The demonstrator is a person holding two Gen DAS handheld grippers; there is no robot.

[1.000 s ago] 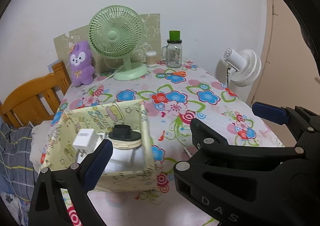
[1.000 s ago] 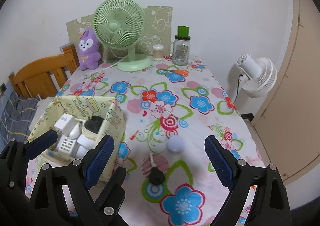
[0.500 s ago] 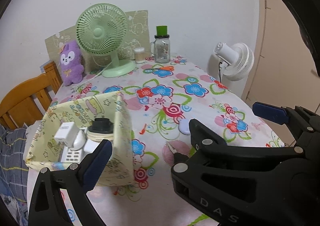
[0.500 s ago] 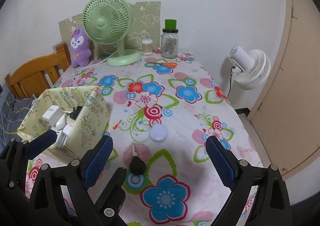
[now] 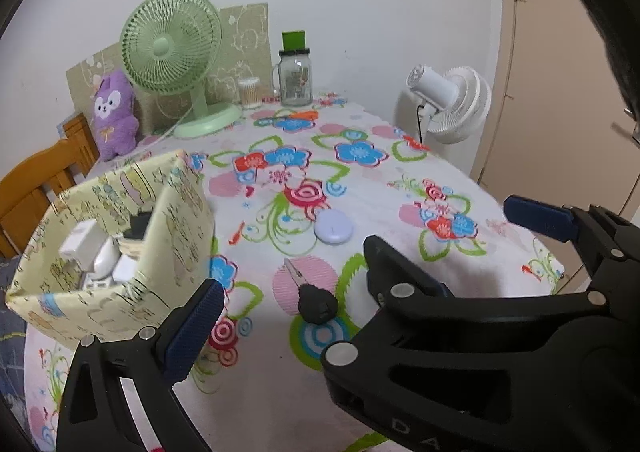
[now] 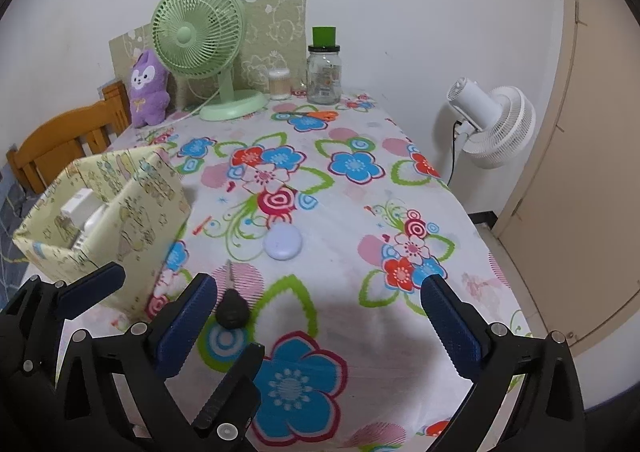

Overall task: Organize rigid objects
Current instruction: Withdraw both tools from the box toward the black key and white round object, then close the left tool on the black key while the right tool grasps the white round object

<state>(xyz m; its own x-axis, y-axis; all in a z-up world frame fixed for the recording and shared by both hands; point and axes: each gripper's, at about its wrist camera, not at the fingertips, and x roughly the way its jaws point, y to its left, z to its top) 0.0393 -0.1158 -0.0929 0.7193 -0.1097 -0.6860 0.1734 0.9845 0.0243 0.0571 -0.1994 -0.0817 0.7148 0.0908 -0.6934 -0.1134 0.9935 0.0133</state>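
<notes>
The bench (image 6: 460, 211), draped in a loud flowered cloth, fills most of both views, running from the lower edge up to the white wall. At the middle left of the frame sits the pale yellow patterned box (image 5: 176, 236), open at the top, with white chargers (image 5: 86, 248) and a dark-lidded item bunched inside it. Along the far edge, in the upper left, stand the green desk fan (image 6: 200, 27), the purple plush toy (image 6: 147, 89), a small tub of cotton swabs (image 6: 279, 83) and a glass jar (image 6: 324, 75) with a green cap. A white fan (image 6: 496, 123) stands off the bench at the middle right, by the beige door. The left gripper (image 5: 360, 276) fills the bottom of its own view, its blue-padded fingers (image 5: 196, 328) spread wide with nothing between them. The right gripper (image 6: 316, 324) sits at the bottom of its view, its fingers (image 6: 452, 328) likewise wide and empty. Near the centre of the frame a flat, round lilac disc (image 6: 283, 243) lies on the cloth, well apart from the box. Just below it, in the lower centre, lies the black-headed key (image 6: 232, 308), its metal blade pointing up the frame, close beside the right gripper's left finger; I cannot tell whether they touch.
</notes>
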